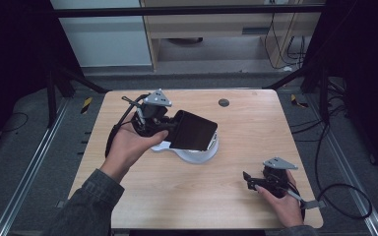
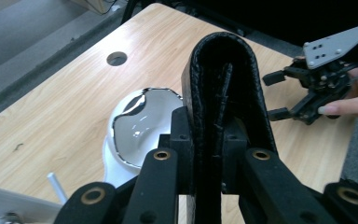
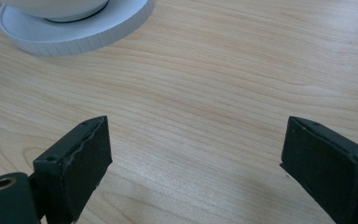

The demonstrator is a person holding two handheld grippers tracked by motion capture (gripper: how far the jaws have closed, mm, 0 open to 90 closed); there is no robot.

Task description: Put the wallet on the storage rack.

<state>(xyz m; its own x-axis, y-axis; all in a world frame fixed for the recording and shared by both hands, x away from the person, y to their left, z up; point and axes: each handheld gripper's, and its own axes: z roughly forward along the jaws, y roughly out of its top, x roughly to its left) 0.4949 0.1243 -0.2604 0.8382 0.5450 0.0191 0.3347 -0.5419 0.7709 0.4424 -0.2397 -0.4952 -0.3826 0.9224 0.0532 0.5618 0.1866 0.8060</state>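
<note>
The black leather case hangs in the air over the middle of the table, pinched at one end by the left gripper. In the left gripper view the case is a folded, stitched pouch with a rounded spine, and the two jaws press on its walls from both sides. It looks light and soft enough to give under the pads, so I'd judge a hold across the flat sides near the edge, as it is now, is the safe one; the grained skin should not slip much, though the free end may sag or swing.

Directly under it sits a white stand with a round base and a glossy mirrored dish on top. That shiny surface looks hard and easy to scratch or tip.

Well apart, at the near right of the wooden table, the right gripper rests low in the person's hand, its jaws spread wide with only bare wood between them. The pads touch nothing.
</note>
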